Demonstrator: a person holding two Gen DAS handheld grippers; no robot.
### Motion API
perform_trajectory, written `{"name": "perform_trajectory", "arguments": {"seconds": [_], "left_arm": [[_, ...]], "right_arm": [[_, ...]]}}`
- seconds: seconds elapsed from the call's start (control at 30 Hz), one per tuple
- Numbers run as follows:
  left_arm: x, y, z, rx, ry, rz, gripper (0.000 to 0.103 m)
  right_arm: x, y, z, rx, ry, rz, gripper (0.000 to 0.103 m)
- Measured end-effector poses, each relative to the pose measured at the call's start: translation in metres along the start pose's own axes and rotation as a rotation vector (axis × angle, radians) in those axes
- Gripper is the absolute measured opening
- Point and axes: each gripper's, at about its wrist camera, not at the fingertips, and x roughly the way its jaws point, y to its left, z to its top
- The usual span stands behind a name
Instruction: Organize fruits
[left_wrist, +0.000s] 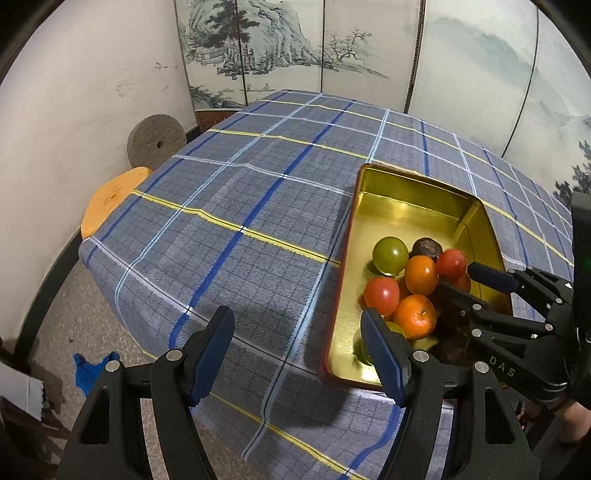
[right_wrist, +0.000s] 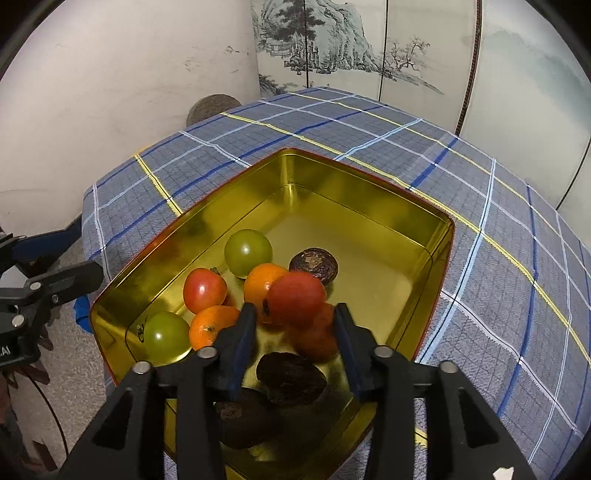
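A gold tin (left_wrist: 417, 177) (right_wrist: 369, 173) lies on the plaid tablecloth and holds several fruits. Among them are a green tomato (left_wrist: 389, 254) (right_wrist: 248, 252), a red tomato (left_wrist: 382, 294) (right_wrist: 204, 290), a mandarin (left_wrist: 414, 316) (right_wrist: 212, 325) and a dark wrinkled fruit (left_wrist: 426, 247) (right_wrist: 313, 264). My right gripper (right_wrist: 295, 314) (left_wrist: 460, 278) hangs inside the tin. Another red tomato (right_wrist: 295, 299) (left_wrist: 451, 264) rests on the pile between its fingertips, which stand a little apart from it. Two dark fruits (right_wrist: 291, 376) lie under that gripper. My left gripper (left_wrist: 297, 321) (right_wrist: 86, 249) is open over the cloth beside the tin's left wall, holding nothing.
The table's near-left corner drops off to the floor, where a blue rag (left_wrist: 88, 369) lies. An orange stool (left_wrist: 110, 199) and a grey stone wheel (left_wrist: 157, 140) stand by the left wall. A painted folding screen (left_wrist: 295, 48) backs the table.
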Motion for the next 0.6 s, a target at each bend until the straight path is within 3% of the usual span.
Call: {"name": "perform_trajectory", "arguments": {"seconds": [0.13, 0.4, 0.6], "left_arm": [[-0.002, -0.003, 0.0, 0.007, 0.005, 0.005, 0.071], [-0.009, -0.012, -0.002, 0.03, 0.009, 0.014, 0.071], [-0.015, -0.027, -0.006, 0.061, 0.019, 0.001, 0.071]], "right_arm": [[-0.009, -0.001, -0.002, 0.019, -0.01, 0.011, 0.054], [-0.051, -0.003, -0.012, 0.06, -0.049, -0.002, 0.09], [-0.074, -0.005, -0.031, 0.089, -0.024, -0.043, 0.1]]}}
